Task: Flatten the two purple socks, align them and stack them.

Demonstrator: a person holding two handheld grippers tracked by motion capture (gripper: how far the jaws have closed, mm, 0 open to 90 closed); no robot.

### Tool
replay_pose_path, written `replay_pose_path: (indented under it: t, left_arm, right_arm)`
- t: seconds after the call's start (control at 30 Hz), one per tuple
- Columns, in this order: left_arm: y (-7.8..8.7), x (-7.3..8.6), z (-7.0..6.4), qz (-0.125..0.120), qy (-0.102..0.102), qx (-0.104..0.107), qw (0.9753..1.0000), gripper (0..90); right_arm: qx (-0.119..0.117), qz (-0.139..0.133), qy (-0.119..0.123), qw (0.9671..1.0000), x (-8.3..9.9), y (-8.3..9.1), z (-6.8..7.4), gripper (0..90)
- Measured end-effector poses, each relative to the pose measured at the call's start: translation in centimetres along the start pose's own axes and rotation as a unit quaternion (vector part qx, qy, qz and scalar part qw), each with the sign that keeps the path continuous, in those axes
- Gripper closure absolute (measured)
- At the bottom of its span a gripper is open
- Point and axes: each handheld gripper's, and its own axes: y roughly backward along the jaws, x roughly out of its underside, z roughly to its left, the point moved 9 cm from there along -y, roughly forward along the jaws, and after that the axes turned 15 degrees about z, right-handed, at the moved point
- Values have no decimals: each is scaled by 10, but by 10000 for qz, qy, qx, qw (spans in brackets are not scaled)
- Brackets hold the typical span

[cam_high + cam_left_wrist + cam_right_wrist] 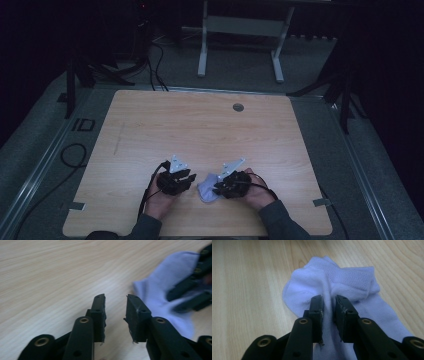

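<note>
The wooden counter (200, 130) is bare apart from one small pale sock (207, 190), which lies near its front edge, between the person's two hands. It is a thin knit thing, light and limp, so I judge it will sag and fold wherever it is lifted and will not slip much against the rubbery pads. The ribbed cuff (352, 277) at its far end looks like the firmest place to take hold, being doubled and edged. The right gripper (329, 315) has its jaws pinched on a ridge of fabric in the middle of the sock, a narrow gap between them packed with cloth. The left gripper (115, 312) rests just beside the sock, its jaws parted and holding nothing, with bare wood between them.
</note>
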Motion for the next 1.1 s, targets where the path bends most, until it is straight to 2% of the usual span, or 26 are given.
replay_pose_path:
  t: [0.17, 0.37, 0.47, 0.53, 0.63, 0.7, 0.73, 0.83, 0.9, 0.93, 0.97, 1.0, 1.1]
  left_arm:
    - [-1, 1, -12, 68, -143, 190, 9997, 759]
    - [-5, 3, -31, 193, -407, 378, 9983, 835]
    - [-14, 9, -34, 511, -646, 109, 9965, 865]
    - [-21, 14, -34, 720, -721, -6, 9948, 874]
    - [-22, 14, -34, 704, -711, 43, 9950, 879]
    - [-22, 14, -34, 699, -676, 97, 9952, 879]
    - [-22, 13, -33, 677, -625, 156, 9956, 879]
    - [-23, 13, -32, 674, -587, 203, 9958, 880]
    - [-23, 13, -31, 676, -580, 220, 9958, 879]
    - [-23, 13, -31, 676, -580, 220, 9958, 880]
    - [-23, 13, -30, 682, -588, 227, 9957, 880]
    - [-23, 13, -30, 680, -585, 232, 9957, 880]
    - [-23, 13, -30, 685, -587, 248, 9956, 879]
  right_arm:
    - [79, -70, -149, 9998, -6, -2, -3, 743]
    - [163, -152, -366, 9991, -13, -5, -8, 711]
    - [163, -160, -376, 9990, -14, -5, -7, 683]
    - [156, -132, -346, 9992, -15, -5, -6, 652]
    - [202, -125, -290, 9993, -15, 1, -7, 611]
    - [249, -330, -342, 9986, -16, 14, -10, 597]
    - [307, -428, -397, 9978, -16, 20, -13, 592]
    - [641, -770, -863, 9912, -11, 50, -35, 598]
    - [795, -772, -1151, 9872, -1, 62, -48, 609]
    - [795, -772, -1151, 9872, -1, 62, -48, 609]
    - [834, -761, -1251, 9857, 4, 64, -53, 618]
    - [873, -611, -1454, 9836, 17, 64, -60, 637]
    - [883, -409, -1678, 9810, 31, 55, -67, 659]
